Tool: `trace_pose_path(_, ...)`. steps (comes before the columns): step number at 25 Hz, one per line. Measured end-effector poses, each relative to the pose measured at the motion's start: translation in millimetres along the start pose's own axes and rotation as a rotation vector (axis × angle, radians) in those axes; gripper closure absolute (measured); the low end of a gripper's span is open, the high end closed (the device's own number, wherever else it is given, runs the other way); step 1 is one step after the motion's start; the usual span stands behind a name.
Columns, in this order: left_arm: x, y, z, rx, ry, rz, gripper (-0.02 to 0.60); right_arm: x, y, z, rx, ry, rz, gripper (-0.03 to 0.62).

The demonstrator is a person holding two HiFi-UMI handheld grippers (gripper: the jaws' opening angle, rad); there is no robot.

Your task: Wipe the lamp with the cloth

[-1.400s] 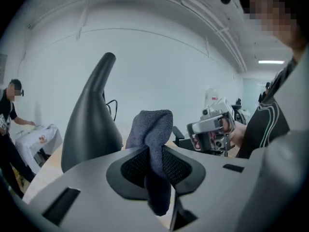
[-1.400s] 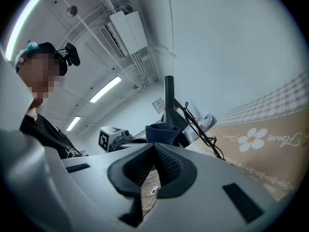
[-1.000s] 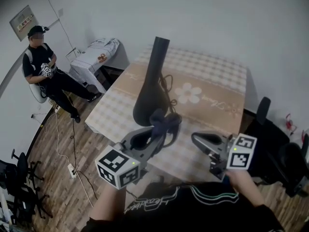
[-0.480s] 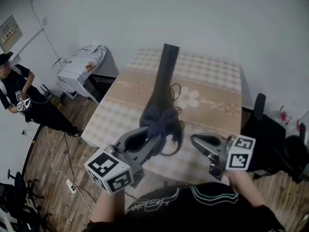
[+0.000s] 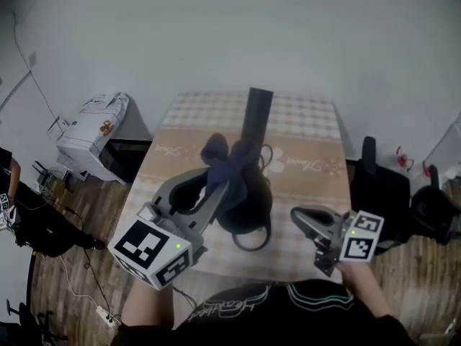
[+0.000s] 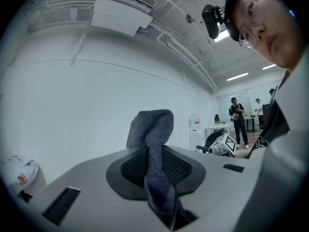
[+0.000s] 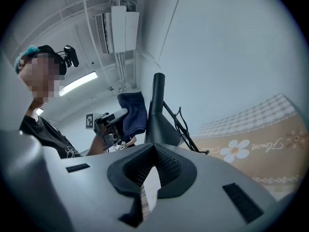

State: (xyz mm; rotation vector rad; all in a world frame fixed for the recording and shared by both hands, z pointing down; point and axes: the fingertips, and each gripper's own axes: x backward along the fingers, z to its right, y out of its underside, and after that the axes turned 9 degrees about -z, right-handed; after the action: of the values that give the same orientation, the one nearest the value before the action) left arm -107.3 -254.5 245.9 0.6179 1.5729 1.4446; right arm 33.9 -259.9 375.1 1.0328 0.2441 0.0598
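A black lamp (image 5: 248,193) with a wide base and a tall neck stands on the checked table (image 5: 310,164). My left gripper (image 5: 220,175) is shut on a dark blue cloth (image 5: 225,156), which it holds against the left side of the lamp's lower neck. In the left gripper view the cloth (image 6: 153,129) sticks up from between the jaws of that gripper (image 6: 155,178). My right gripper (image 5: 302,218) hovers right of the lamp base, shut and empty. The right gripper view has the lamp (image 7: 157,115) with the cloth (image 7: 133,112) beside it, beyond the right gripper (image 7: 153,153).
The lamp's black cord (image 5: 252,240) loops on the table in front of the base. A white covered unit (image 5: 90,125) stands on the wood floor at the left, a black chair (image 5: 374,186) at the right. A person (image 5: 21,218) is at the far left edge.
My left gripper has carried the cloth up from the lamp's base to its lower neck. The head view has swung left to right; the right gripper has stayed put.
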Motion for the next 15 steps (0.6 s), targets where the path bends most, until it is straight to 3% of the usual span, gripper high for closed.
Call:
trace_pose_path(10, -27.0, -66.3, -49.7, -0.233, 0.035, 0.087, 0.509, 11.4, 8.6, -7.7, -0.035, 0.202, 0.094, 0.583)
trace_pose_path(15, -46.3, -87.2, -50.3, -0.327, 0.084, 0.106, 0.509, 19.8, 22.4, -7.8, -0.082, 0.294, 0.142, 0.583)
